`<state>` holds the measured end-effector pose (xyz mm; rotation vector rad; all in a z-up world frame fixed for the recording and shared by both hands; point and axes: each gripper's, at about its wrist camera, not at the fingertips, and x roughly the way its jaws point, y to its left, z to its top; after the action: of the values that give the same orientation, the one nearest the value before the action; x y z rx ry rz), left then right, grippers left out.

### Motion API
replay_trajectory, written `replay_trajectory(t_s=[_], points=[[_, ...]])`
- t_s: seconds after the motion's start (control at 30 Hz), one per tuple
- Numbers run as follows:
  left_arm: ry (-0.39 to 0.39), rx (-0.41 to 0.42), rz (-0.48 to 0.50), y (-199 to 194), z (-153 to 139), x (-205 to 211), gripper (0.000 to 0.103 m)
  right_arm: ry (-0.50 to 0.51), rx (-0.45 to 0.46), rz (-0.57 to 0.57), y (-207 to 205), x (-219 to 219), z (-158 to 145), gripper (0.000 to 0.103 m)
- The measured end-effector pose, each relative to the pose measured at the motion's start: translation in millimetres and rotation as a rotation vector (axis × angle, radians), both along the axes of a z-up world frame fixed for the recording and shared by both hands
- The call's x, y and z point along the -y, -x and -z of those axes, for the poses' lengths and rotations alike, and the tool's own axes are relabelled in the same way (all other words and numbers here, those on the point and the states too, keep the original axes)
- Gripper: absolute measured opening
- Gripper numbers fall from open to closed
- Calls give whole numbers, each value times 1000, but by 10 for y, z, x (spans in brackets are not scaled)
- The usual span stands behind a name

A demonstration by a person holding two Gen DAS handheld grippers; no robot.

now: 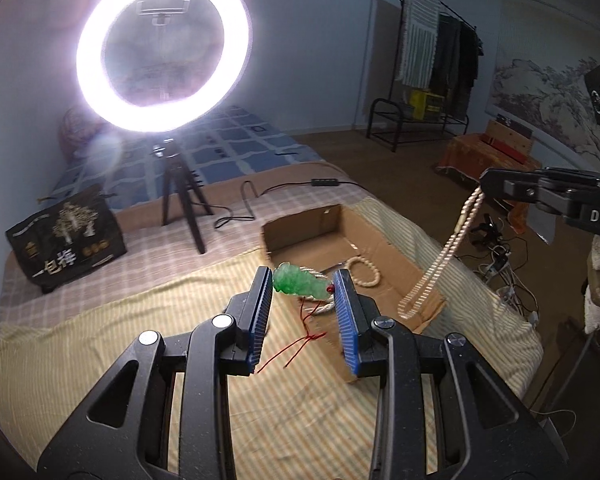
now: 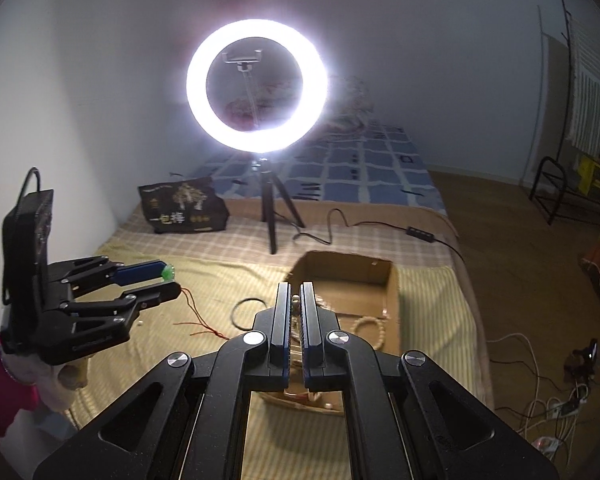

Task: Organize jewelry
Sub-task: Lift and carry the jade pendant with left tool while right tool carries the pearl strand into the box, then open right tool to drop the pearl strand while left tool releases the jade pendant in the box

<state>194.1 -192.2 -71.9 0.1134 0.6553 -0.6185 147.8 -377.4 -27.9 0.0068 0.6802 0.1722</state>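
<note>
My left gripper [image 1: 303, 280] holds a green jade pendant [image 1: 298, 282] between its blue pads, red cord [image 1: 300, 344] trailing down, just left of an open cardboard box [image 1: 300, 228] on the bed. My right gripper [image 2: 295, 292] is shut on a cream bead necklace [image 1: 440, 264] that hangs over the box's right edge. In the right wrist view the left gripper [image 2: 168, 280] is at the left with the pendant [image 2: 168, 272] at its tips. A bead bracelet [image 1: 365, 272] lies inside the box.
A lit ring light on a tripod [image 1: 180, 208] stands on the bed behind the box, its cable [image 2: 380, 226] running right. A black bag [image 1: 66, 240] sits at the back left. A black loop [image 2: 248, 314] lies on the striped cloth. Floor cables [image 2: 548, 400] lie right of the bed.
</note>
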Motion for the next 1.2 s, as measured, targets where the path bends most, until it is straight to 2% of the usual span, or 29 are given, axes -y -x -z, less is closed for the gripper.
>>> replay_trajectory(t_s=[0.27, 0.53, 0.73, 1.2], points=[[-7, -23, 40, -74, 111, 425, 32, -3, -41, 42, -40, 272, 230, 3], [-12, -49, 61, -202, 260, 779, 32, -33, -111, 78, -85, 488, 597, 3], [-4, -101, 58, -373, 433, 965, 32, -63, -154, 92, -97, 577, 854, 3], [-45, -174, 52, -621, 809, 1242, 32, -102, -229, 89, -198, 589, 1282, 3]])
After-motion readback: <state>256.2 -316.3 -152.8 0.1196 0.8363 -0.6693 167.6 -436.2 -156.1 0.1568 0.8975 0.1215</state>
